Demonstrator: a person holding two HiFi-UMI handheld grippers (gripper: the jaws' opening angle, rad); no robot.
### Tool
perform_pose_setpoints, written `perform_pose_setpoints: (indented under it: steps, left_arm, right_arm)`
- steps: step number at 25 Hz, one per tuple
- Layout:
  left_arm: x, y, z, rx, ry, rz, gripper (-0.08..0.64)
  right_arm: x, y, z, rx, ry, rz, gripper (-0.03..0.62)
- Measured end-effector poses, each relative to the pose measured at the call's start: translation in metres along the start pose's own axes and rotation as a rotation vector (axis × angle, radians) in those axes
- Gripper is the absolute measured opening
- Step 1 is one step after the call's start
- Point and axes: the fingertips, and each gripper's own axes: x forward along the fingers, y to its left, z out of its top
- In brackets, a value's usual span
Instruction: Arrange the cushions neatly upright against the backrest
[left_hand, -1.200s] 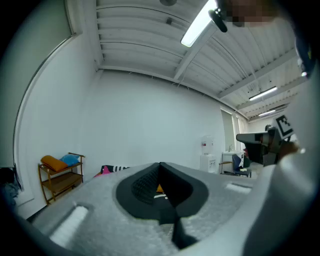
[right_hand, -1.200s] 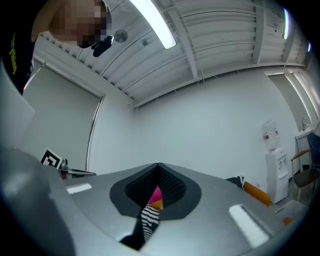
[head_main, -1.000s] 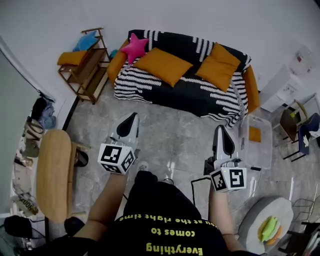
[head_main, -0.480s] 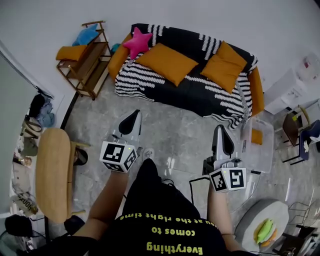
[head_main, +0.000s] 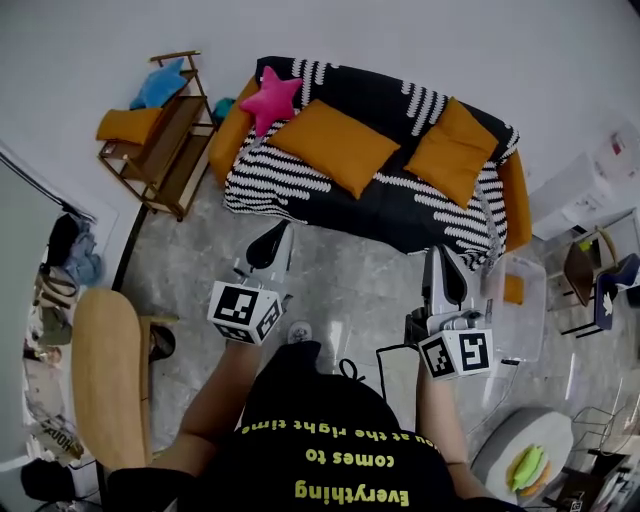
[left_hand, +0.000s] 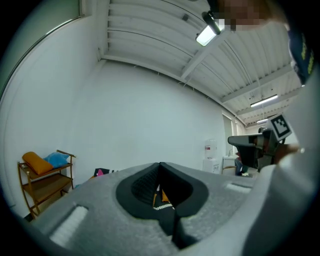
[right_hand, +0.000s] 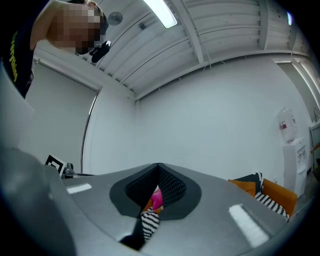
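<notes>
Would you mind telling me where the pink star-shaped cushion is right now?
In the head view, the pink star cushion sits at the left end of the sofa, beside an orange cushion.

**Grey-tiled room, striped sofa on the far wall**

In the head view a plain pale wall (head_main: 400, 30) runs across 12 o'clock, with a black-and-white striped sofa (head_main: 410, 215) set against it. A wooden rack (head_main: 160, 165) stands at 10 o'clock and a round wooden table (head_main: 110, 380) at 8. The floor (head_main: 350, 280) is grey marbled tile. A clear plastic bin (head_main: 525, 310) sits at 3 o'clock, a white cabinet (head_main: 585, 195) at 2, and a round grey stand (head_main: 520, 455) at 5. Overhead, the ribbed white ceiling (left_hand: 150, 35) carries a lit strip light (left_hand: 207, 32). A distant white unit (right_hand: 287, 145) may be a water dispenser.
</notes>
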Motion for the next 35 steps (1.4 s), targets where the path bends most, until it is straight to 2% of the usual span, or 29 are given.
perform_pose_setpoints:
  steps: [5, 9, 13, 17, 24, 31, 35]
  left_arm:
    - [0.04, 0.045, 0.01, 0.019, -0.004, -0.027, 0.0]
    - [0.061, 0.072, 0.011, 0.012, 0.01, -0.038, 0.0]
    - [0.084, 0.096, 0.007, 0.006, 0.024, -0.016, 0.0]
    - [0.11, 0.11, -0.002, -0.002, 0.042, 0.001, 0.0]
    - [0.178, 0.139, -0.001, 0.011, 0.047, 0.047, 0.0]
    - [0.264, 0.171, 0.02, 0.038, 0.022, 0.105, 0.0]
    - [0.3, 0.181, 0.025, 0.039, 0.013, 0.141, 0.0]
  right_arm:
    - [0.055, 0.0, -0.005, 0.023, -0.015, -0.026, 0.011]
    - [0.086, 0.002, -0.013, 0.024, 0.009, -0.036, 0.011]
    - [0.109, -0.01, -0.02, 0.006, 0.048, -0.043, 0.011]
    - [0.135, -0.034, -0.035, 0.037, 0.073, -0.054, 0.011]
    - [0.229, -0.064, -0.051, 0.062, 0.074, 0.051, 0.011]
    - [0.339, -0.107, -0.04, 0.057, 0.054, 0.19, 0.011]
    - [0.377, -0.133, -0.04, 0.064, 0.05, 0.219, 0.011]
